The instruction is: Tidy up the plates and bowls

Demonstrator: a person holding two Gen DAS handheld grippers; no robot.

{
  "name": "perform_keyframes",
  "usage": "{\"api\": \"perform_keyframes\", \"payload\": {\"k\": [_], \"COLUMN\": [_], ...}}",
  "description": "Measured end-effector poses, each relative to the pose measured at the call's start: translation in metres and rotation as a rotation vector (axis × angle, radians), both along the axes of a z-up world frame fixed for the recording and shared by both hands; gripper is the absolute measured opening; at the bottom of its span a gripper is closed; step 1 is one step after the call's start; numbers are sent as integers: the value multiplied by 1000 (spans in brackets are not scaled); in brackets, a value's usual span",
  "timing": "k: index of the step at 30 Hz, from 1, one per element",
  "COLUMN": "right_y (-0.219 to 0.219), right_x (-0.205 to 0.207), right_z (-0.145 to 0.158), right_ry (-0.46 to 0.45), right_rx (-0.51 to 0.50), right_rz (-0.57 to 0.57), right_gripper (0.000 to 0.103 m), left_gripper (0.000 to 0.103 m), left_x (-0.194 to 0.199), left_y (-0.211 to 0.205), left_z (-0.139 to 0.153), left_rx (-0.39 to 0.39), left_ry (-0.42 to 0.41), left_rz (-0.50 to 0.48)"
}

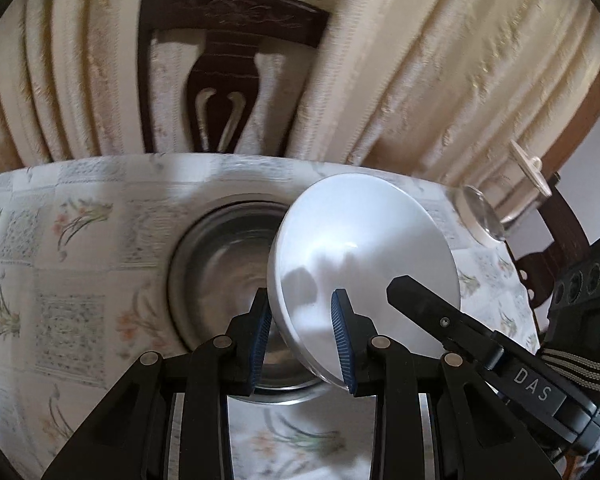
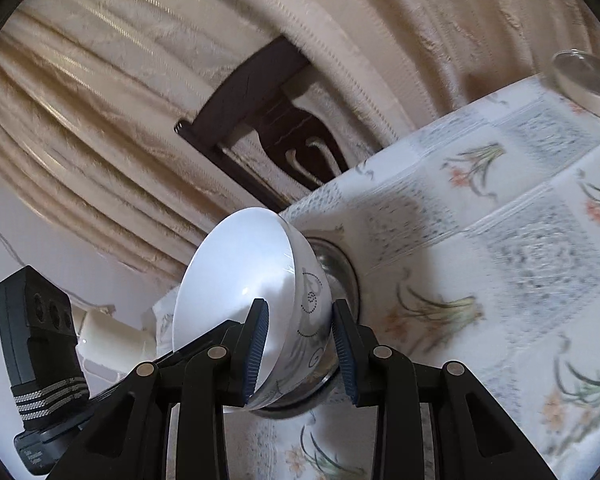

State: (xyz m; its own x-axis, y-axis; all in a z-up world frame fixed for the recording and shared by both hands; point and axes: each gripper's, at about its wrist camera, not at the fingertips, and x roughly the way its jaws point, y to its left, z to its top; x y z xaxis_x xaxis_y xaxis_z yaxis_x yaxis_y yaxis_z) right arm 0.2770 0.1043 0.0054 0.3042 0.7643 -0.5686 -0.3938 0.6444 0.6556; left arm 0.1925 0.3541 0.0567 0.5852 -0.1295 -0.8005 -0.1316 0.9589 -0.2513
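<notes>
A white bowl (image 1: 364,240) with a grey dotted pattern on its outside (image 2: 236,280) hangs tilted on edge above a steel bowl (image 1: 216,268) that sits on the table. My left gripper (image 1: 302,332) is shut on the bowl's near rim, with one finger outside and one inside. My right gripper (image 2: 300,344) grips the bowl wall from the other side, its left finger inside and its right finger on the patterned outside. One black finger (image 1: 416,300) of the right gripper reaches into the bowl in the left wrist view. The steel bowl (image 2: 340,272) is mostly hidden behind the white one.
A floral tablecloth (image 1: 76,280) covers the table. A clear glass bowl (image 1: 480,216) sits near the far right edge (image 2: 584,76). A dark wooden chair (image 1: 220,60) stands behind the table against cream curtains (image 1: 420,60).
</notes>
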Motion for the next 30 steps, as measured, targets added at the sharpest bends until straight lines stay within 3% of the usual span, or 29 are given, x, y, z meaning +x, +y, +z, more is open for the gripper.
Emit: {"api": "perform_keyframes", "payload": {"k": [8, 14, 20, 28, 30], "right_y": [23, 29, 29, 24, 21], "right_x": [1, -1, 2, -12, -15], "right_z": [-14, -10, -13, -1, 1], "right_ry": [17, -50, -56, -143, -157], "right_rx": [-62, -116, -112, -94, -84], "right_rz": [10, -7, -22, -51, -65], "right_gripper": [35, 35, 37, 37, 41], "left_gripper": [31, 31, 35, 39, 41], "left_x": [5, 11, 12, 10, 9], "left_y": [29, 39, 41, 40, 39], "left_z": [-23, -34, -30, -24, -20], "left_rx": [-36, -49, -36, -21, -5], "left_ry": [33, 49, 31, 7, -5], "left_rz": [17, 29, 36, 33, 28]}}
